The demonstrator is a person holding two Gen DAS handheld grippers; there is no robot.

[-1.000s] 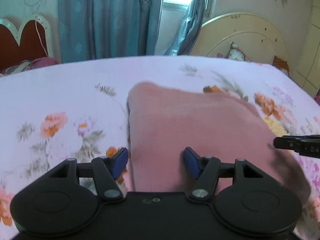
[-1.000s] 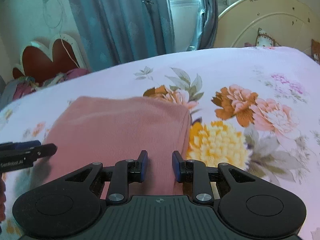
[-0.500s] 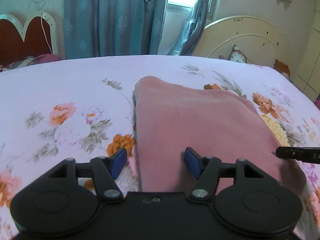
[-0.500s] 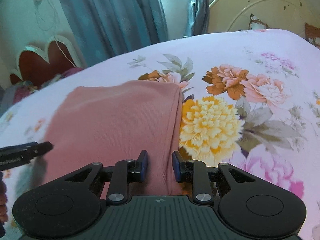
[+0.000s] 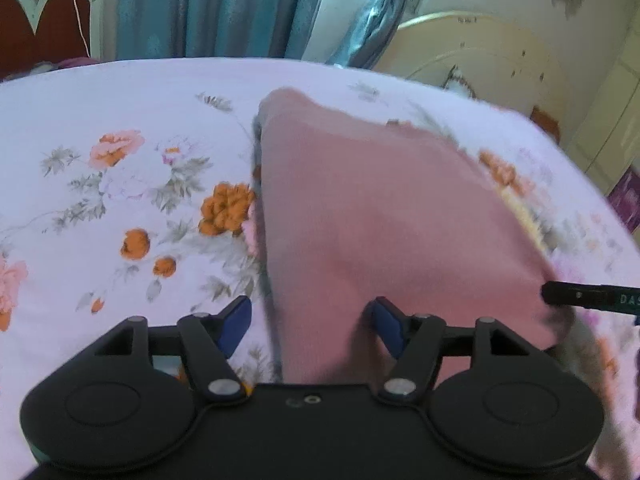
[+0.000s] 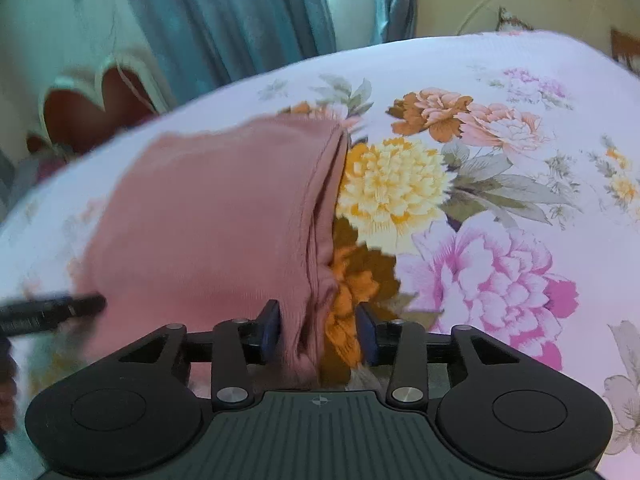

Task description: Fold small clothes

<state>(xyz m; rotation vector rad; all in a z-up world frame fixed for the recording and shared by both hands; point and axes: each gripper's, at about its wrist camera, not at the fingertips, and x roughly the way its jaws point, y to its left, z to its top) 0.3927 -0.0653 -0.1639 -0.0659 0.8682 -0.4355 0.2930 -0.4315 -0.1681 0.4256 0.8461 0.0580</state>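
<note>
The left black two-finger gripper with blue pads is hovering with its jaws spread and released; its jaws have just been opening, and the left edge of the folded dusty-pink ribbed knit garment is lying between them, with neither pad pressing on it. The right black two-finger gripper with blue pads is likewise standing released, its jaws having just been opening, with the garment's bunched right edge sitting in the gap. One garment is lying on the one pale floral bedsheet, flanked by two grippers. Compared with a second ago, both gaps are showing wider, the right one clearly so, and the garment's right edge is now looking bunched. Farther off, teal curtains are hanging beside a cream headboard.
</note>
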